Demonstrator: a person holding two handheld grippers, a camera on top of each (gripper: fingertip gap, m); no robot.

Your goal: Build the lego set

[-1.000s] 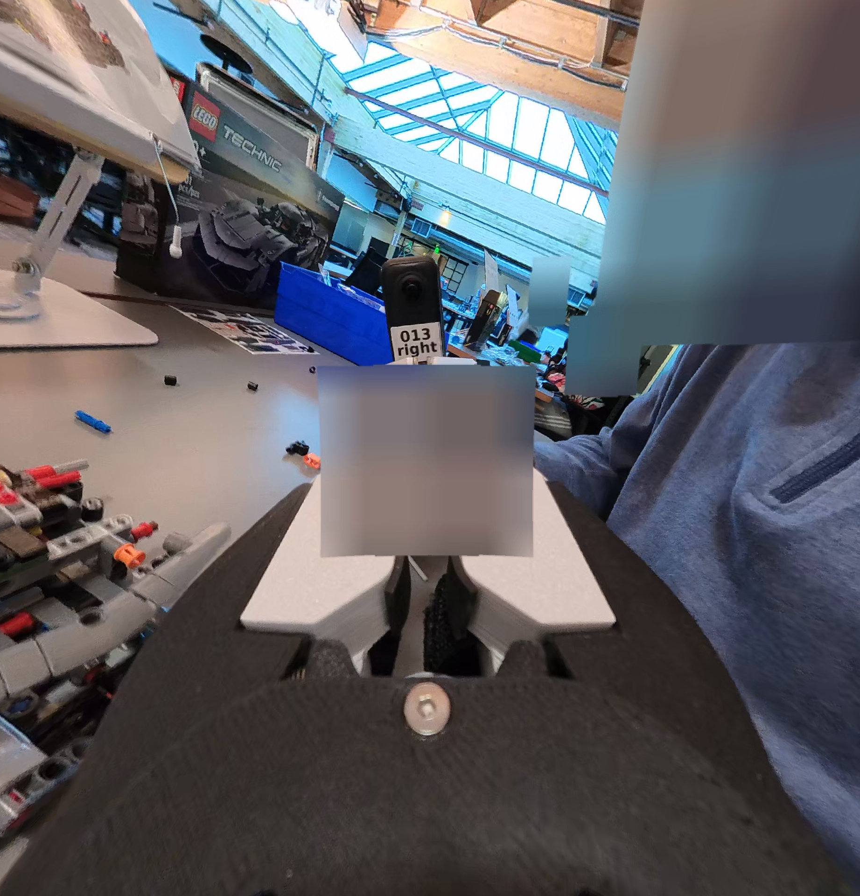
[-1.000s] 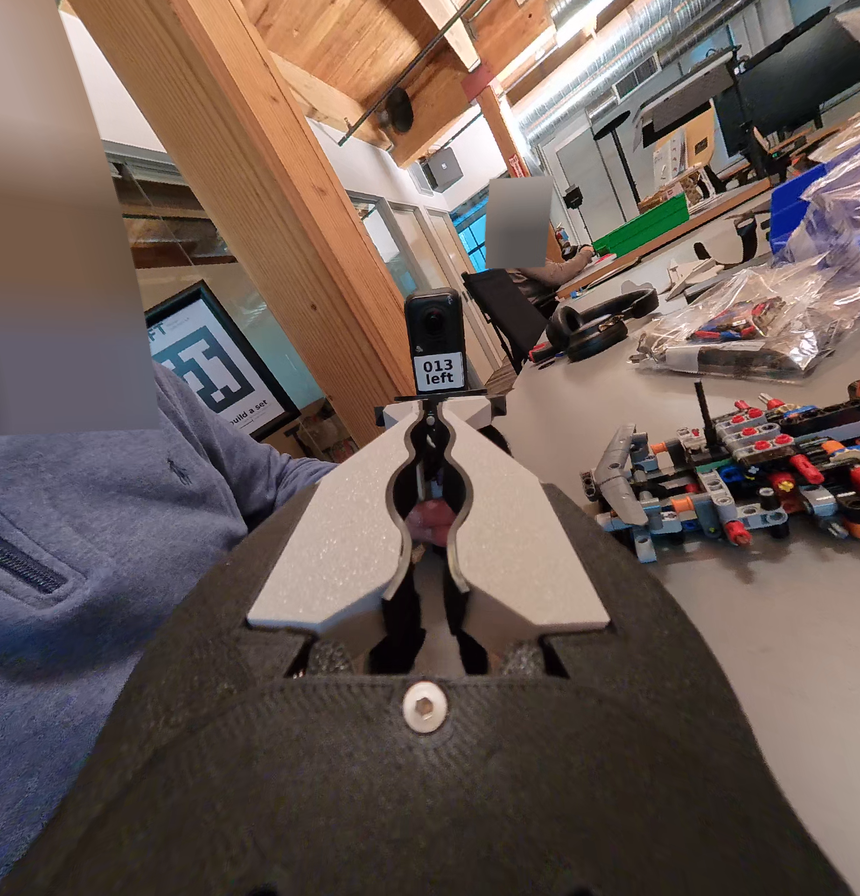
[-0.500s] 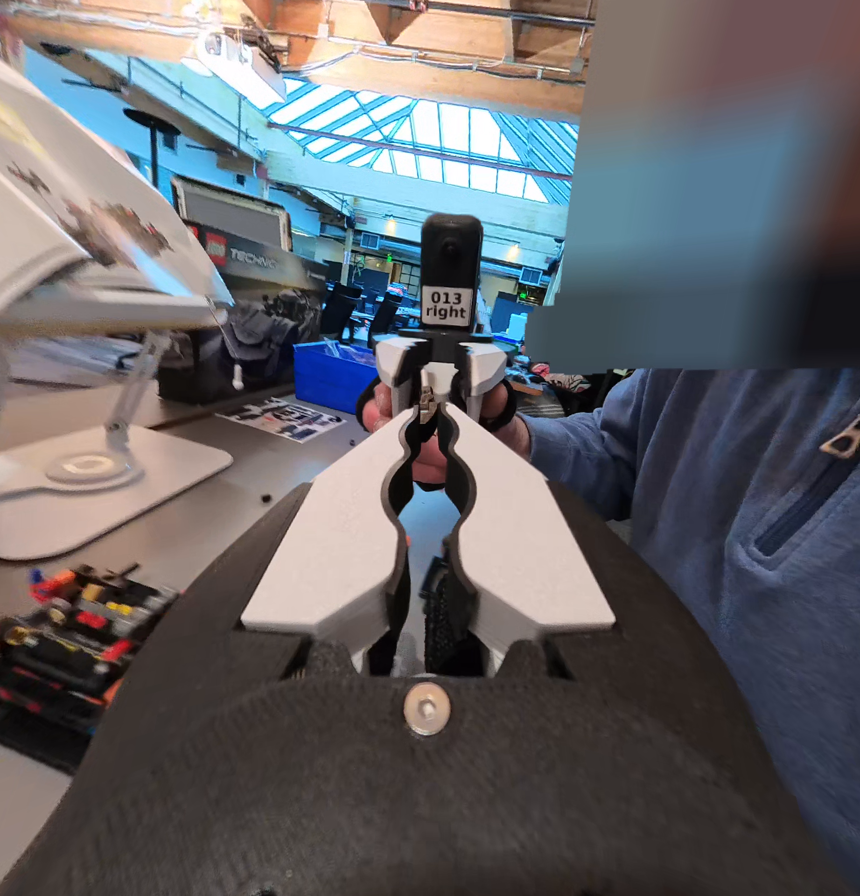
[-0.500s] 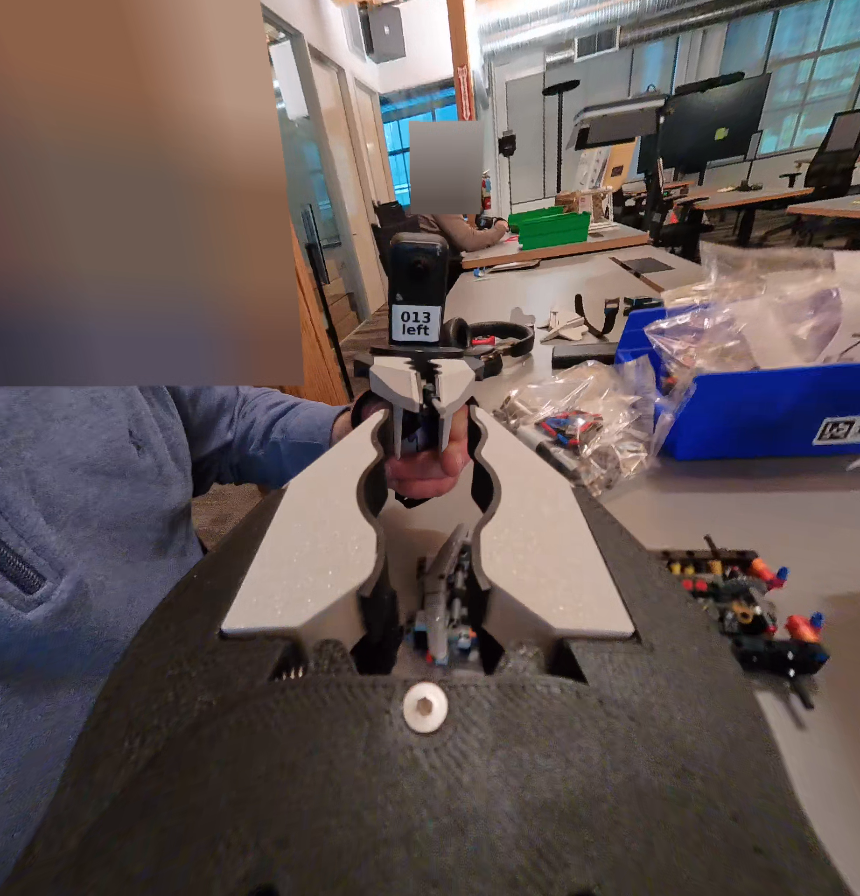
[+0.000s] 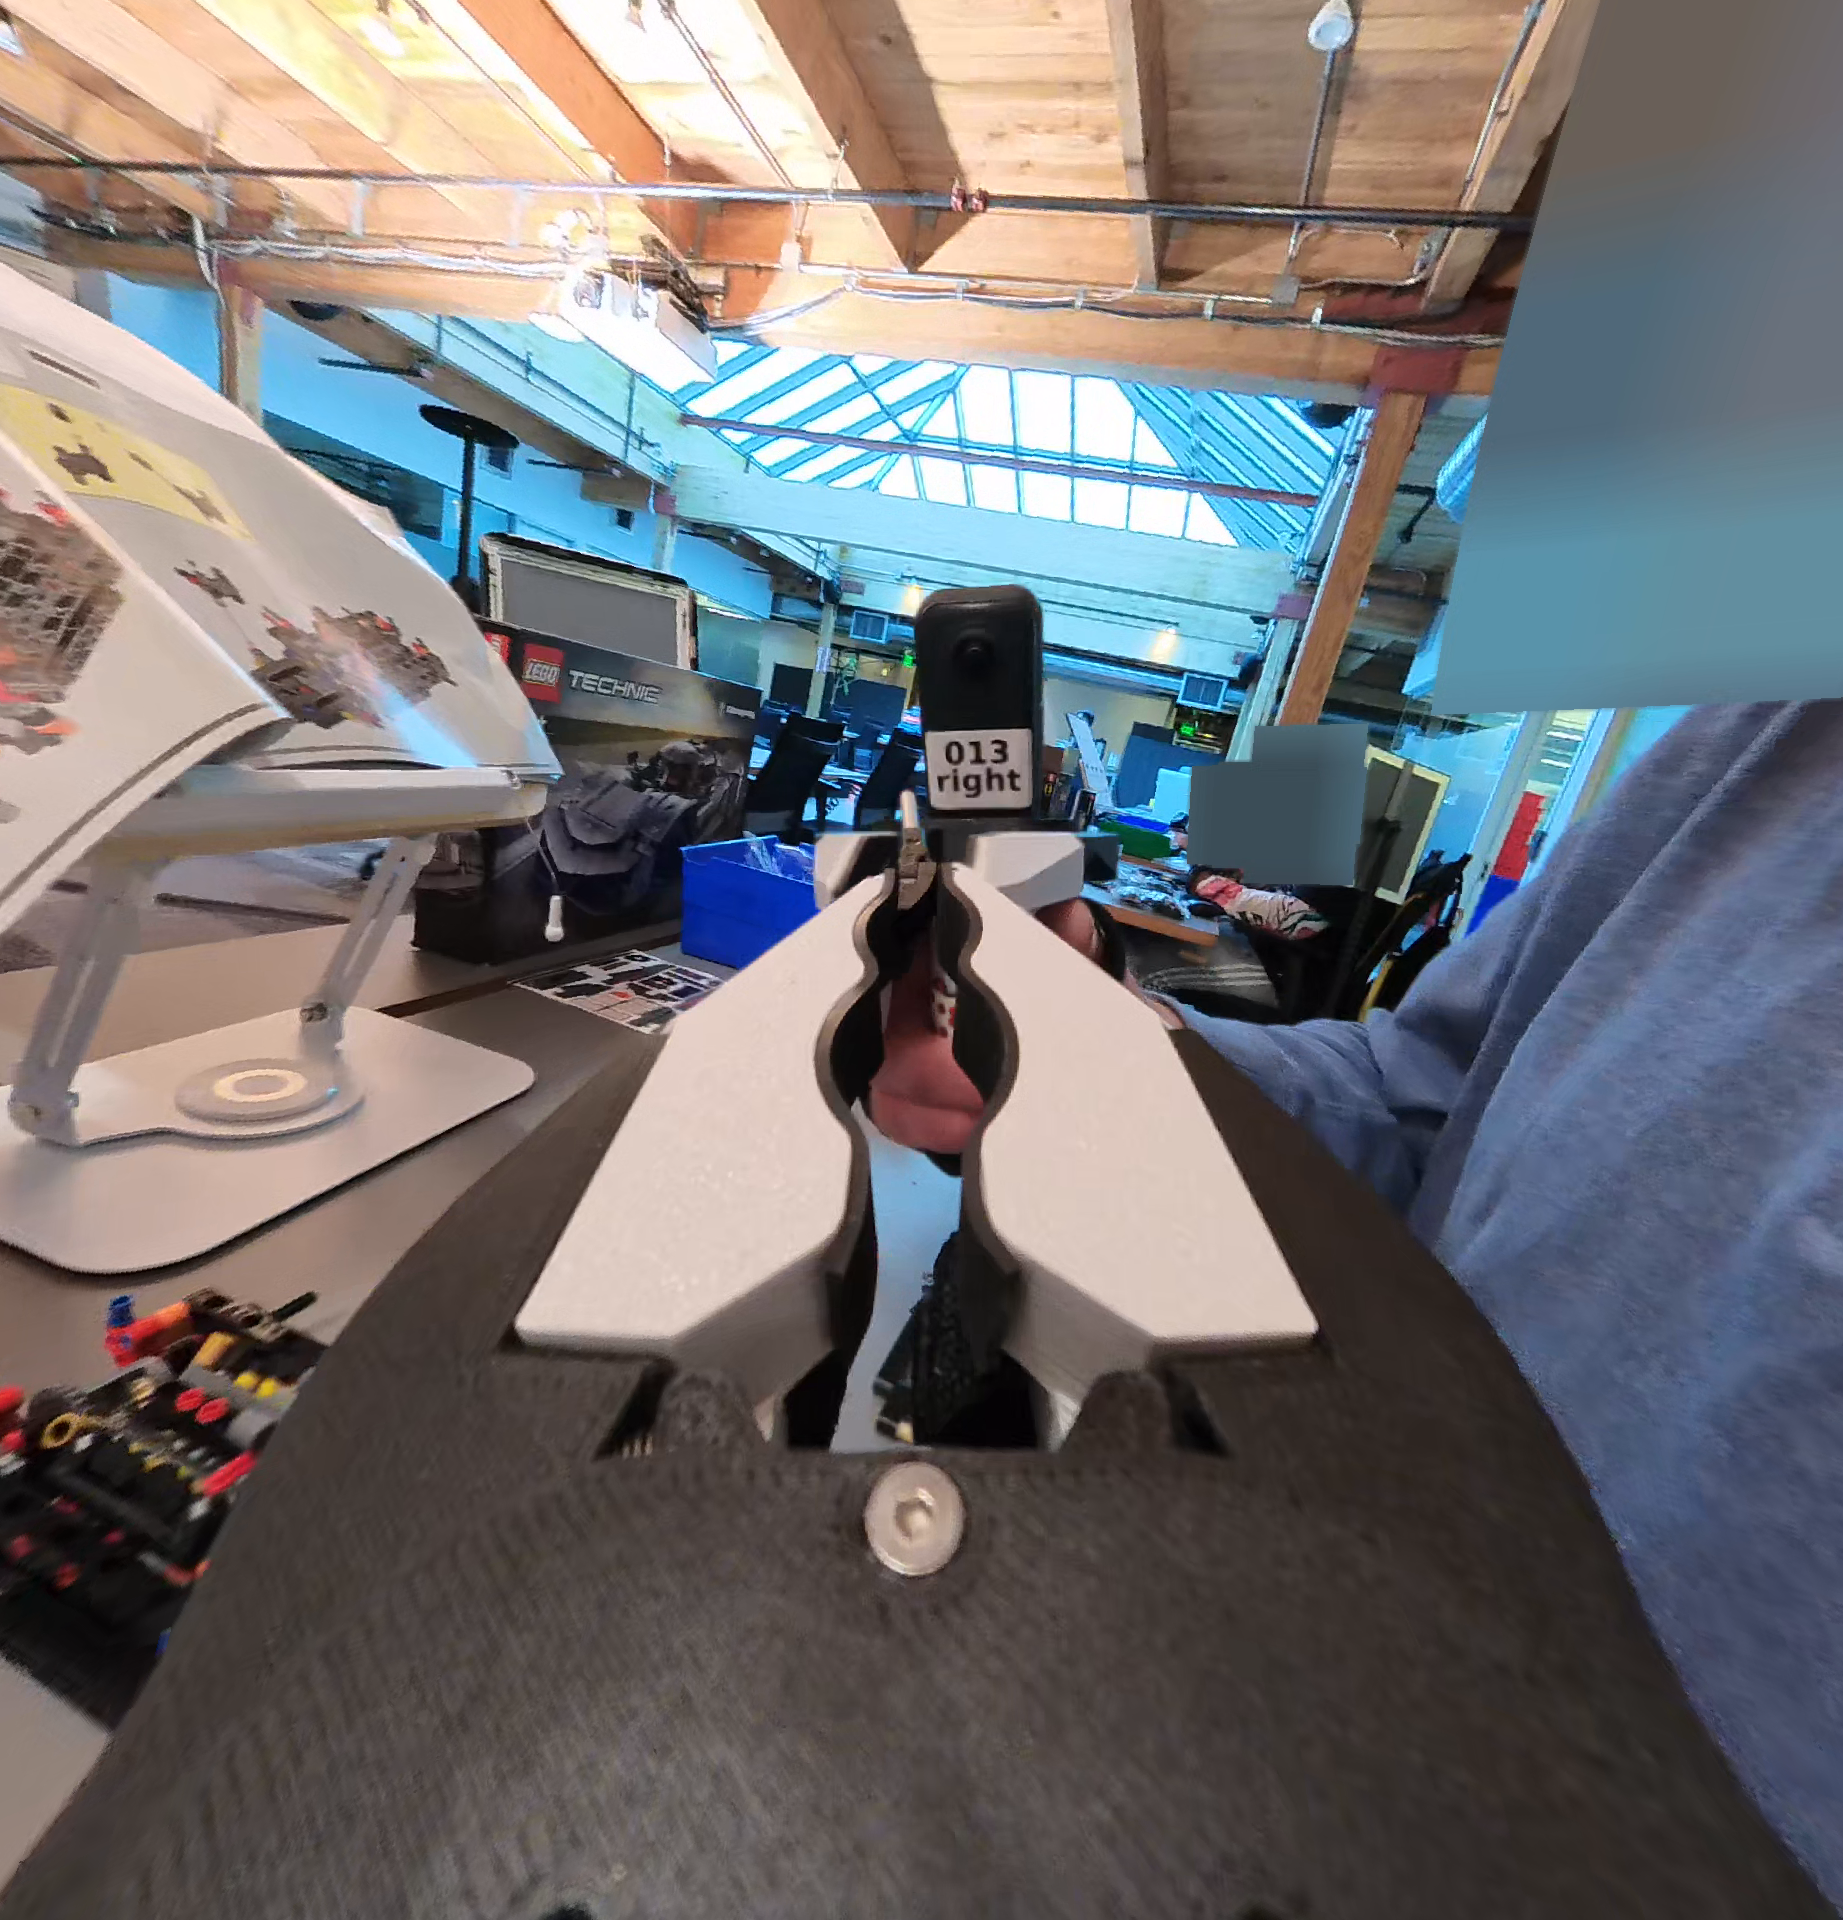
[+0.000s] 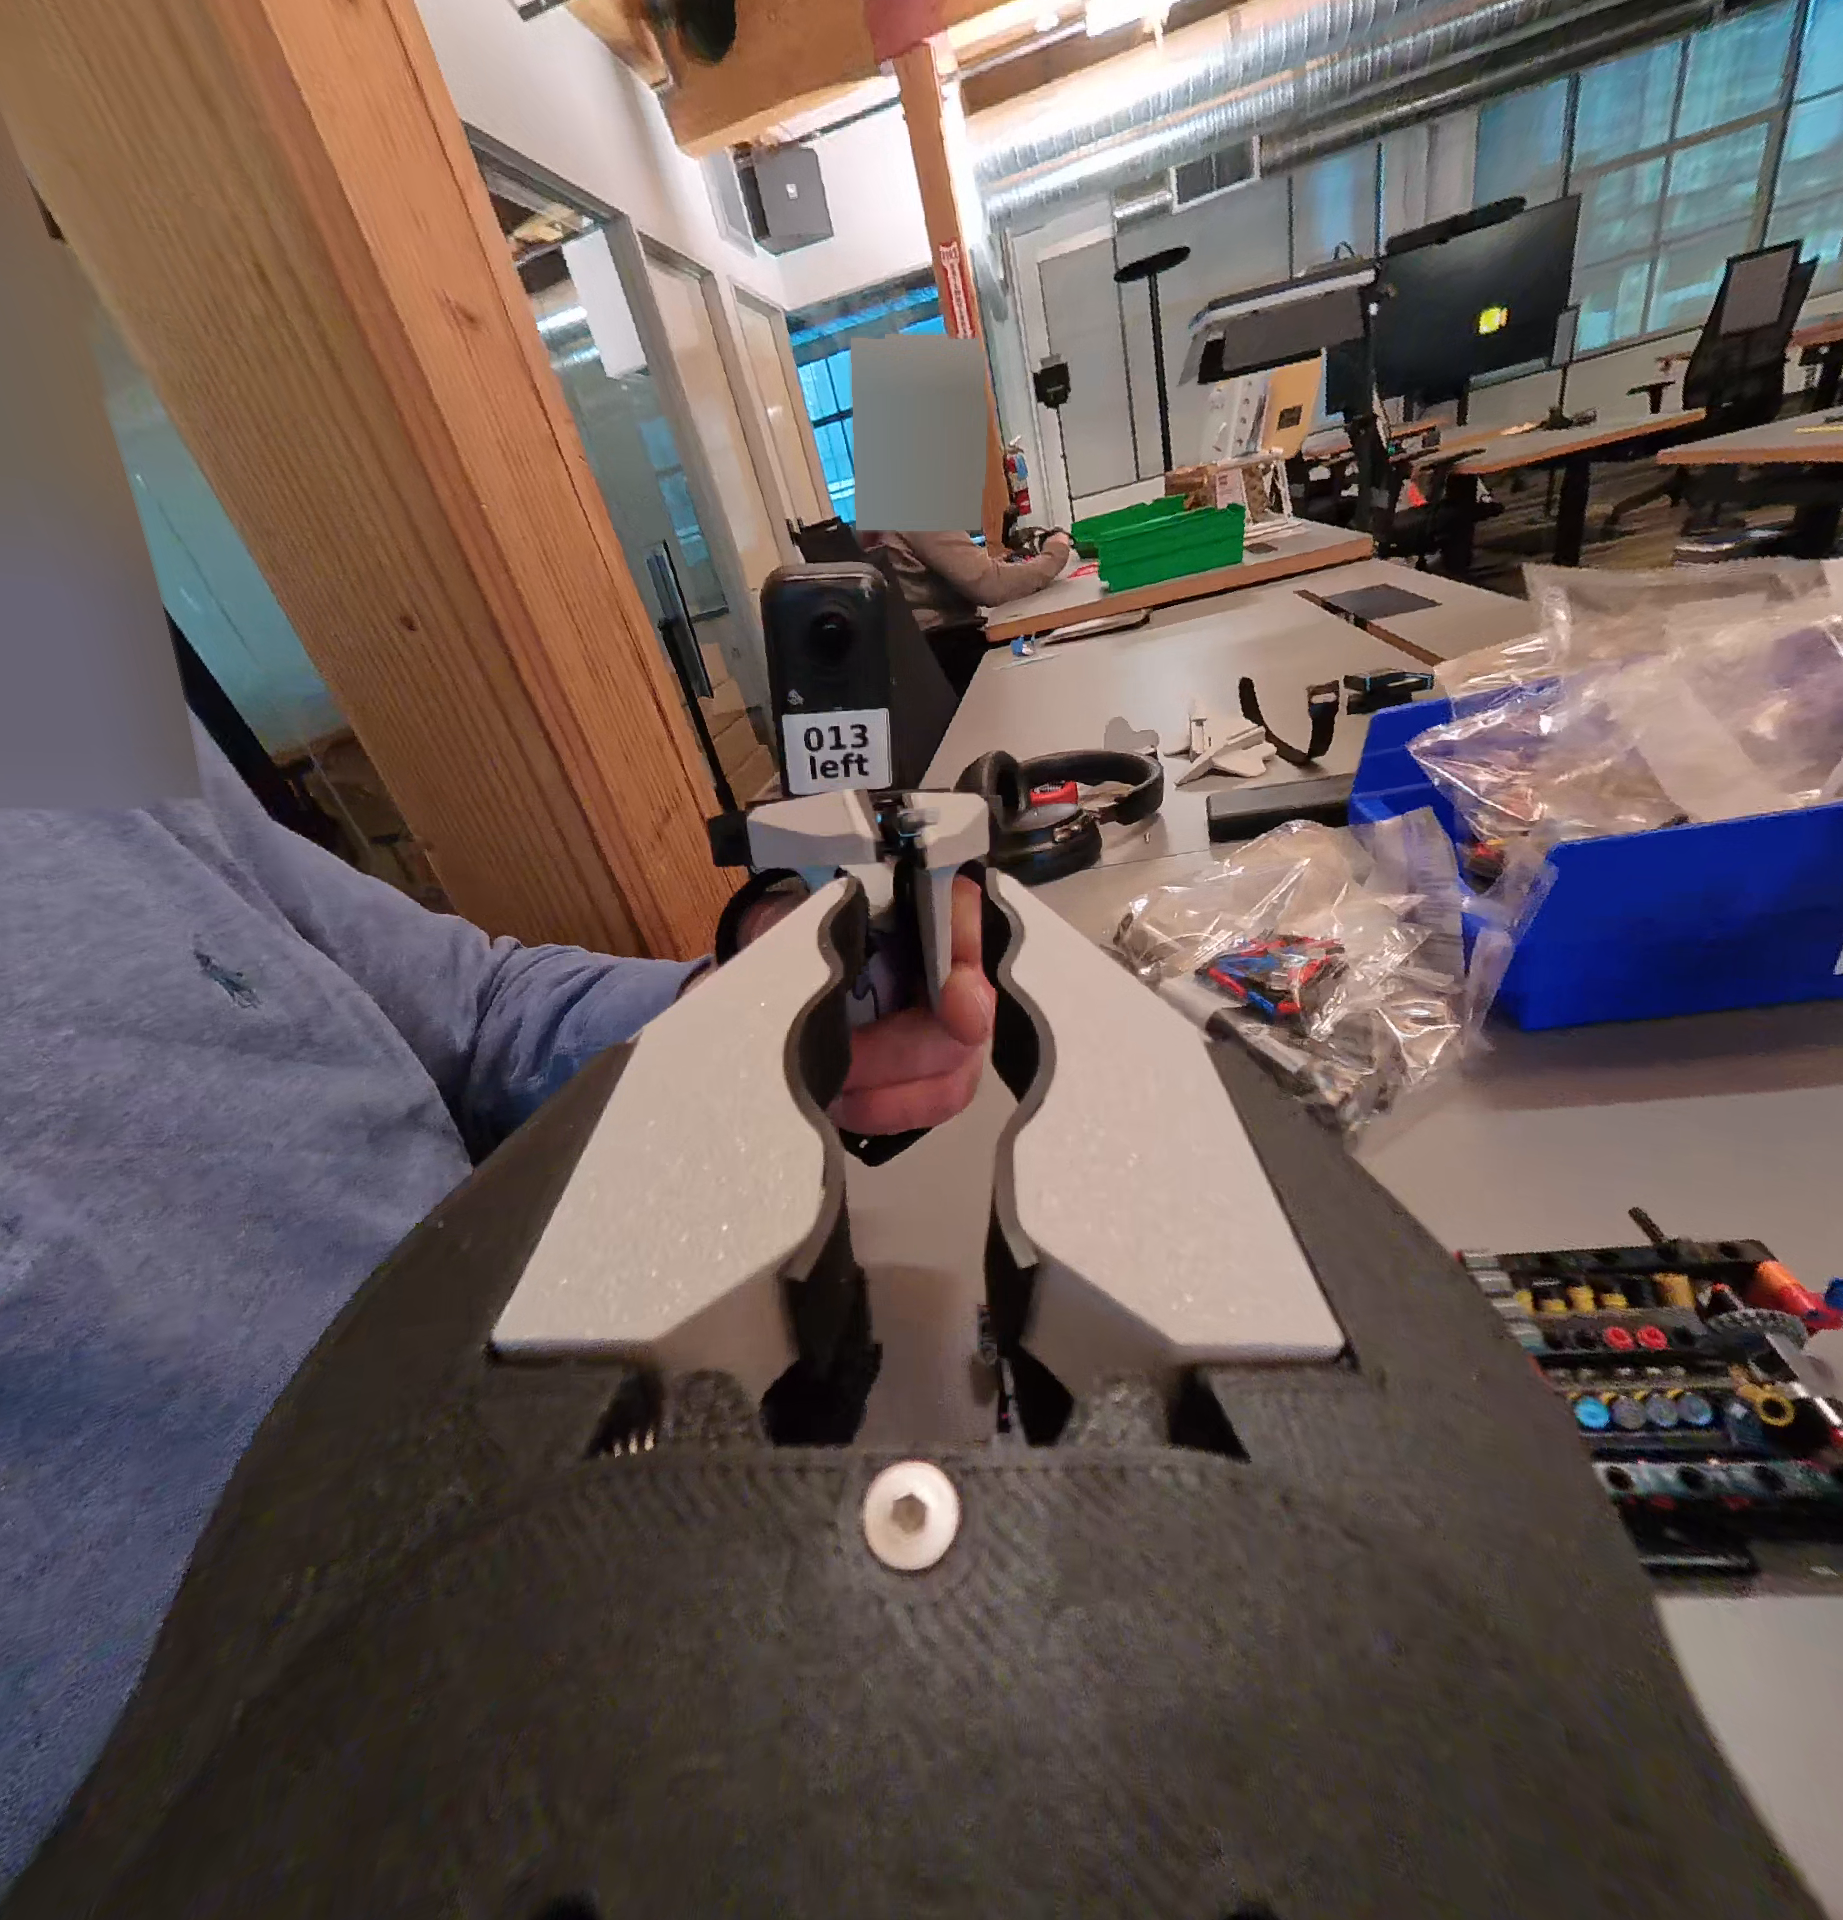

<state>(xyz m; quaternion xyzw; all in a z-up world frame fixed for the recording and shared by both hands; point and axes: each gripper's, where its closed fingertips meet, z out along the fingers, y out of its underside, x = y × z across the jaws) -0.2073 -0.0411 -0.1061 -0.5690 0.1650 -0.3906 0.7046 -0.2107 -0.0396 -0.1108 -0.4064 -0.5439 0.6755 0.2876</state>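
Observation:
My left gripper (image 5: 910, 888) is held up above the table, its tips shut on a small grey lego piece (image 5: 909, 854). My right gripper (image 6: 922, 899) faces it tip to tip, jaws apart and empty. Each gripper shows head-on in the other's view: the right gripper (image 5: 948, 868) in the left wrist view, the left gripper (image 6: 881, 836) in the right wrist view. The part-built black lego model (image 6: 1675, 1382) with red, yellow and blue pins lies on the grey table (image 6: 1623, 1122) below. It also shows in the left wrist view (image 5: 117, 1455).
An open instruction booklet (image 5: 169, 623) rests on a metal stand (image 5: 252, 1122) at the left, with the set's box (image 5: 626, 748) behind. A blue bin (image 6: 1675, 904), clear bags of parts (image 6: 1291, 956) and headphones (image 6: 1062, 800) lie on the table. A person's blue sleeve (image 5: 1675, 1143) fills one side. Less than 4 cm separates the two grippers' tips. The part-built black lego model (image 6: 1675, 1382) is about 25 cm from both grippers' fingertips.
Both grippers have risen from the model and levelled out, staying tip to tip. The right jaws, shut a second ago, now stand apart. The left stays closed.

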